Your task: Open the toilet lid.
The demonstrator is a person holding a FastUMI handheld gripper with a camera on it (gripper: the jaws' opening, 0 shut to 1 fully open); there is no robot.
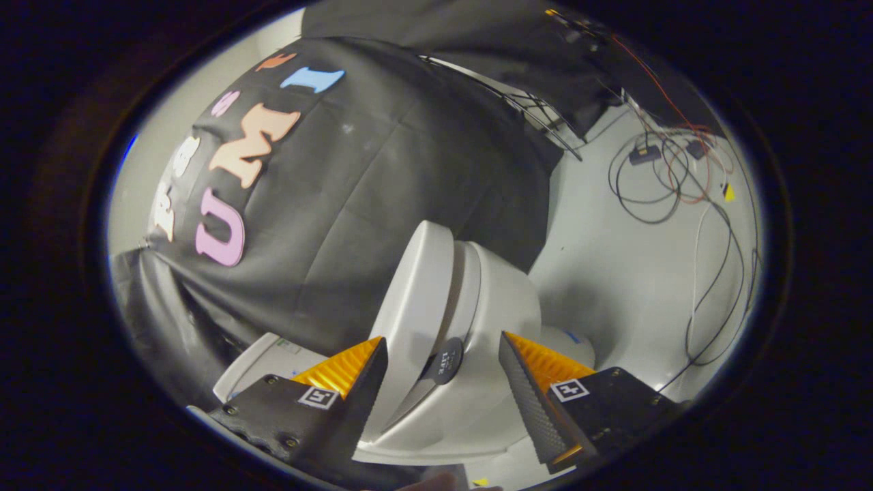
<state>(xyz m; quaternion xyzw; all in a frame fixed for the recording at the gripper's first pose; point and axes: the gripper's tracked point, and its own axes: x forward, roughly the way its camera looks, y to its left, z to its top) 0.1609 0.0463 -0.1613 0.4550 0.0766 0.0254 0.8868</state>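
A white toilet [508, 307] stands just ahead of my fingers and looks tilted in this rolled view. Its lid [416, 293] is the flat slab on the left, with the seat [469, 286] and the bowl to its right. Near the fingers a narrow dark gap [409, 402] shows between lid and seat, and a small round dark tag [443, 360] sits there. My gripper [442, 339] is open. The left finger [354, 372] lies by the lid's outer face and the right finger [535, 372] by the bowl's side. Neither finger visibly presses on anything.
The black cloth wall [382, 170] hangs right behind the toilet. A white tank or box [262, 361] shows beyond the left finger. Loose black, red and white cables [672, 177] lie on the pale floor [627, 273] to the right.
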